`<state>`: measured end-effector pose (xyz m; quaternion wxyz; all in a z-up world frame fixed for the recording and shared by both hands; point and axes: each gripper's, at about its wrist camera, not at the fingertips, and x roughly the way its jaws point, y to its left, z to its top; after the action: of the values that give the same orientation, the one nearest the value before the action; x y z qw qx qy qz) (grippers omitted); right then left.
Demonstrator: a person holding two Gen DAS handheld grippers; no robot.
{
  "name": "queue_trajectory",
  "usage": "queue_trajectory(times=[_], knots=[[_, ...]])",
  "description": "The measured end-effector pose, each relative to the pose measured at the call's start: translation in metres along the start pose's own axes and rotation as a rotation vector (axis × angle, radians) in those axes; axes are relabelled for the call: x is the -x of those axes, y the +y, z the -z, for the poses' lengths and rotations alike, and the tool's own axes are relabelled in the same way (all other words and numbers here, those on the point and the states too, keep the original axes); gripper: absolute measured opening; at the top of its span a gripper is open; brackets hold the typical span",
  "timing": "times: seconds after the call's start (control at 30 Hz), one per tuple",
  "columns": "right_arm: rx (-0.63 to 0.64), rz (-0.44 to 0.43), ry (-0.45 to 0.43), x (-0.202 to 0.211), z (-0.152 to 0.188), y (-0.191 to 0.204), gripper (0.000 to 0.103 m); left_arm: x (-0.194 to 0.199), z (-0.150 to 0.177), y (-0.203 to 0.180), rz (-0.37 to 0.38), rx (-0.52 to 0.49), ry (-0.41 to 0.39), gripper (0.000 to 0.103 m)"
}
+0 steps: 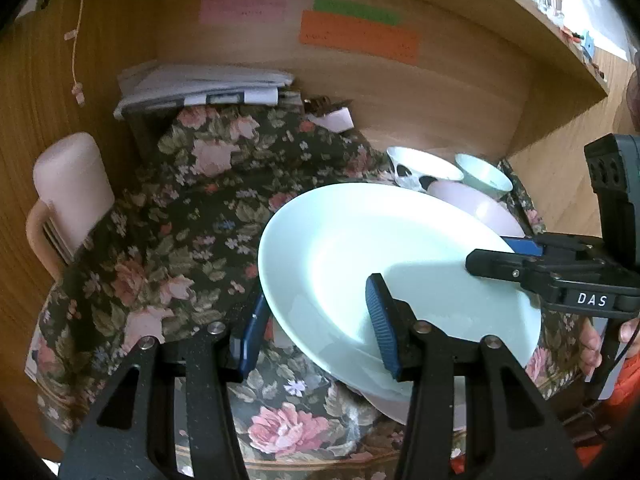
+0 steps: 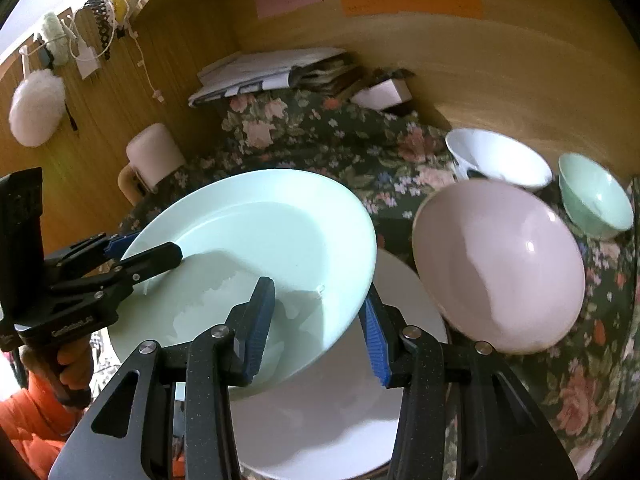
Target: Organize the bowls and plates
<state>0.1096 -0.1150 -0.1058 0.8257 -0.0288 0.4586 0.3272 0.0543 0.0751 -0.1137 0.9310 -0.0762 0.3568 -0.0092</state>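
Note:
A pale green plate [image 1: 360,248] [image 2: 256,240] is tilted above a white plate [image 2: 340,408] on the floral cloth. My left gripper [image 1: 316,326] straddles its near rim, one pad above and one below, with a gap. My right gripper [image 2: 316,328] straddles the opposite rim the same way and also shows in the left wrist view [image 1: 500,256]. A pink plate [image 2: 500,268] lies to the right. Behind it stand a white patterned bowl [image 2: 496,164] [image 1: 420,170] and a small green bowl [image 2: 596,196] [image 1: 484,174].
A pink mug [image 1: 68,196] [image 2: 154,156] stands at the left. A stack of papers and books [image 1: 200,88] and a small white box [image 2: 384,94] sit at the back against the wooden wall. Coloured notes [image 1: 360,32] hang on it.

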Motion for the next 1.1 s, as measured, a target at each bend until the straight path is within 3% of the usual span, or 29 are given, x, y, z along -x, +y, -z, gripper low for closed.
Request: queue_trajectory(times=[0.43,1.1], knots=[[-0.071,0.014,0.037,-0.005,0.031,-0.015,0.039,-0.022,0.022,-0.013,0.024,-0.014,0.064,0.048],[-0.126,0.037,0.051,0.001,0.047,-0.028,0.039,-0.045,0.038,-0.030,0.030,-0.044,0.104,0.047]])
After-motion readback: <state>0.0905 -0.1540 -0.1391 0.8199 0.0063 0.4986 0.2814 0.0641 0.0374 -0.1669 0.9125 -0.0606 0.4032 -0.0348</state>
